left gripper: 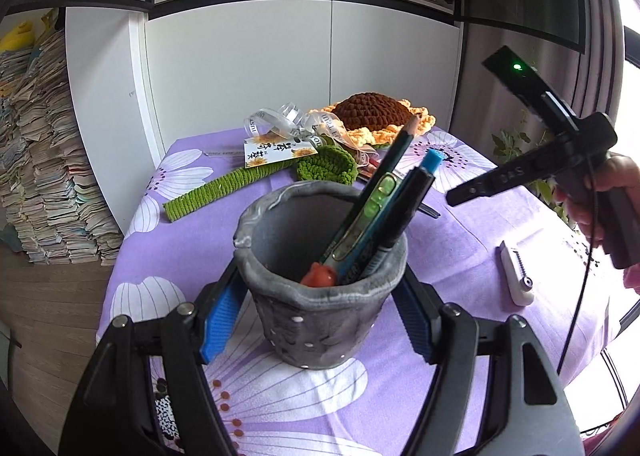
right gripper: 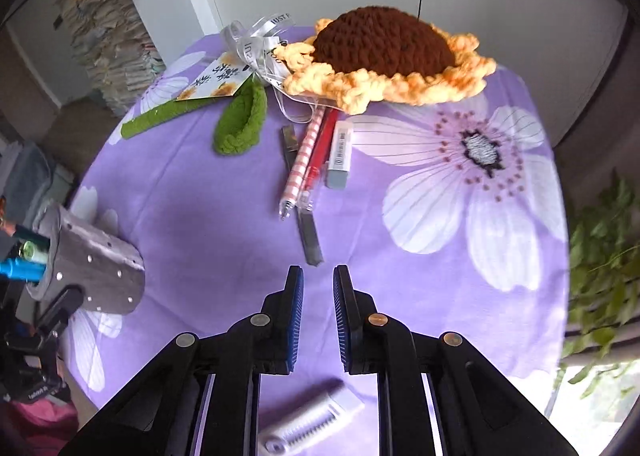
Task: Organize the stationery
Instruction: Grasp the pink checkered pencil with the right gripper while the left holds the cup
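Note:
My left gripper point(left gripper: 316, 320) is shut on a grey pen holder point(left gripper: 320, 296) and holds it tilted on the purple cloth; it also shows in the right wrist view point(right gripper: 96, 276). Inside stand a dark pencil point(left gripper: 396, 152), a blue utility knife point(left gripper: 408, 192) and a green-clipped pen point(left gripper: 372, 204). My right gripper point(right gripper: 318, 288) is open and empty above the cloth. Ahead of it lie a grey metal strip point(right gripper: 310, 236), a pink striped pen point(right gripper: 300, 164), a red pen point(right gripper: 318, 160) and a white eraser point(right gripper: 339, 154). A white stapler-like tool point(right gripper: 312, 420) lies under the right gripper.
A crocheted sunflower point(right gripper: 384, 56) with green leaf point(right gripper: 240, 124), stem, ribbon and card lies at the far side of the round table point(right gripper: 440, 316). Stacks of books point(left gripper: 44, 160) stand on the floor at left. A plant point(right gripper: 600, 256) is at right.

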The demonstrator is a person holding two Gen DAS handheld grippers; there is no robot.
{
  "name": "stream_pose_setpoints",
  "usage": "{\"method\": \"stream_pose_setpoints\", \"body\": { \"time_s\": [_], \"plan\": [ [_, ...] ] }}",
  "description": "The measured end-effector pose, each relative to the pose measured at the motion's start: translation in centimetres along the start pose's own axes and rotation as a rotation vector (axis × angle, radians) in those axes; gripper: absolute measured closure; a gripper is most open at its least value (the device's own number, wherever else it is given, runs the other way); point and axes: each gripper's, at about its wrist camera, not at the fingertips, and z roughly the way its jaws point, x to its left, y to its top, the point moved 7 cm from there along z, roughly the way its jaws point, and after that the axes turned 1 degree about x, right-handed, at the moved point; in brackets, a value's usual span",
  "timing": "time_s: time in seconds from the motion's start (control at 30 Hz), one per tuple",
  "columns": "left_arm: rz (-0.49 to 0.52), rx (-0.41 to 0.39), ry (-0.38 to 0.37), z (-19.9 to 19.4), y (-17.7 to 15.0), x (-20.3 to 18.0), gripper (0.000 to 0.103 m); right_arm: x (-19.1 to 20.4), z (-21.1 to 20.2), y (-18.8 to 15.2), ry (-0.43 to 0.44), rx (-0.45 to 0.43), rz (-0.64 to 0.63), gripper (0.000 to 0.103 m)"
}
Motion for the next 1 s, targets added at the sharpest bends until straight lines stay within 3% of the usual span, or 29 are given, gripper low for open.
{"method": "stream_pose_setpoints", "body": {
  "time_s": [0.17,0.4,0.5,0.73,1.0],
  "plan": [
    [-0.005,0.001,0.002,0.0,0.0,0.1,0.032,1.5,1.2,2.7,-0.016,-0.034,-0.024,0.087],
    [-0.005,0.002,-0.004,0.0,0.0,0.1,0.032,2.1,4.8,6.3,-0.024,0.014,-0.007,0.087],
    [-0.007,0.001,-0.006,0.0,0.1,0.2,0.032,2.0,5.8,6.8,-0.074,0.026,-0.009,0.088],
    [-0.008,0.000,-0.012,0.1,0.0,0.2,0.032,2.2,5.7,5.9,-0.072,0.042,0.003,0.089],
    [-0.001,0.000,-0.012,0.1,0.1,0.2,0.032,2.9,0.1,1.4,0.016,0.009,-0.017,0.089]
  ]
}}
